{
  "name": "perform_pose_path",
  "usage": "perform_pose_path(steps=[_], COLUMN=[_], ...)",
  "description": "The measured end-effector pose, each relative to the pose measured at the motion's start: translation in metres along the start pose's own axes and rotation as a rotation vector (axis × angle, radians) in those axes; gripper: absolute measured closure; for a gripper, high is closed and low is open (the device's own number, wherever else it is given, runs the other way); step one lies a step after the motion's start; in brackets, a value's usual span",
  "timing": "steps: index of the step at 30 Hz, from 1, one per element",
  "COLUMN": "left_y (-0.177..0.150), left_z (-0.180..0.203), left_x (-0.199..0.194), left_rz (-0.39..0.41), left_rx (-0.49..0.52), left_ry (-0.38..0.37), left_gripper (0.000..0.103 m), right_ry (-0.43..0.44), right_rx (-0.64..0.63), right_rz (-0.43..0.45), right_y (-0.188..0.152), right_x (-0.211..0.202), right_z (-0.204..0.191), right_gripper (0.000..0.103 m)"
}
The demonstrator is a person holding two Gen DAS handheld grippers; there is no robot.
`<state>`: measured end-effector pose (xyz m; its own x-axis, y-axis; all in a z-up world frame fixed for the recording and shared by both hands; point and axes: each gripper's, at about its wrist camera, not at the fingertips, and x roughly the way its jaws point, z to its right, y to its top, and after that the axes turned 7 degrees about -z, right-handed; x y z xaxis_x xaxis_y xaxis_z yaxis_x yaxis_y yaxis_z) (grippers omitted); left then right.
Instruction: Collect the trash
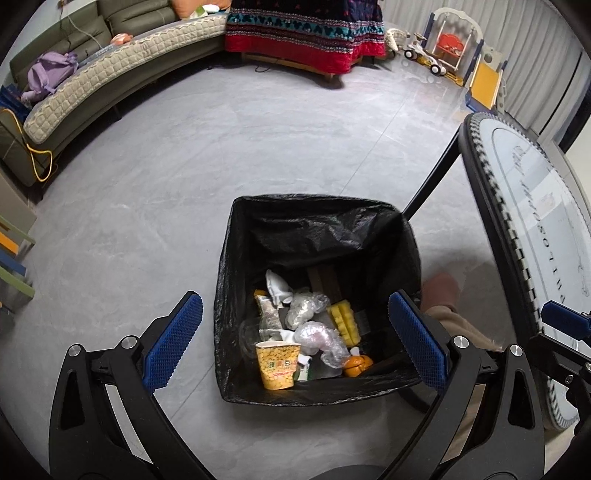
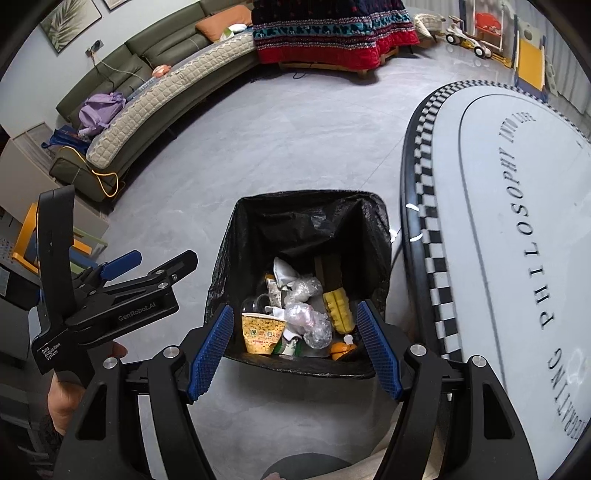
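Note:
A bin lined with a black bag [image 1: 325, 221] stands on the floor and also shows in the right wrist view [image 2: 310, 214]. It holds a yellow paper cup [image 1: 277, 363], crumpled clear plastic [image 1: 317, 338], a yellow ridged piece [image 1: 345, 319], an orange item [image 1: 356, 364] and white paper [image 1: 277, 284]. My left gripper [image 1: 295, 339] is open and empty above the bin. My right gripper [image 2: 295, 347] is open and empty above the bin's near edge. The left gripper also shows from the side in the right wrist view [image 2: 162, 271].
A round table with a checkered rim [image 2: 428, 229] stands right of the bin. A curved sofa [image 1: 110, 74] with a purple bag [image 1: 48, 74] lines the far left. A patterned blanket [image 1: 303, 33] and children's toys [image 1: 443, 51] are at the back.

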<state>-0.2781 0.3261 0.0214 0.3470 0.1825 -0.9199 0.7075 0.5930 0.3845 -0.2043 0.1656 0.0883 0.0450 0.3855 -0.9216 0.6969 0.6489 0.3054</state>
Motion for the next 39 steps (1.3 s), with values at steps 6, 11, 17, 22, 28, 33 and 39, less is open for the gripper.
perform_pose_path(steps=[6, 11, 17, 22, 28, 33, 39], left_y=[0.017, 0.03, 0.04, 0.04, 0.034, 0.023, 0.004], left_z=[0.047, 0.1, 0.164, 0.219, 0.281, 0.33, 0.378], left_x=[-0.018, -0.024, -0.027, -0.026, -0.023, -0.016, 0.008], left_rz=[0.033, 0.042, 0.044, 0.039, 0.045, 0.046, 0.02], left_rx=[0.061, 0.141, 0.225, 0.301, 0.377, 0.452, 0.54], left_ry=[-0.041, -0.077, -0.124, -0.166, -0.229, -0.271, -0.289], left_gripper=[0.006, 0.006, 0.006, 0.006, 0.006, 0.006, 0.006], right_ry=[-0.035, -0.074, -0.122, -0.167, -0.249, -0.286, -0.318], right_rx=[0.037, 0.094, 0.178, 0.26, 0.348, 0.424, 0.524], right_rz=[0.061, 0.099, 0.131, 0.152, 0.178, 0.196, 0.21], right_y=[0.0, -0.004, -0.015, -0.03, -0.05, -0.073, -0.103], right_x=[-0.033, -0.056, -0.078, -0.092, -0.106, -0.11, -0.103], right_z=[0.032, 0.071, 0.122, 0.168, 0.215, 0.256, 0.305], right_gripper=[0.027, 0.025, 0.021, 0.02, 0.02, 0.019, 0.018])
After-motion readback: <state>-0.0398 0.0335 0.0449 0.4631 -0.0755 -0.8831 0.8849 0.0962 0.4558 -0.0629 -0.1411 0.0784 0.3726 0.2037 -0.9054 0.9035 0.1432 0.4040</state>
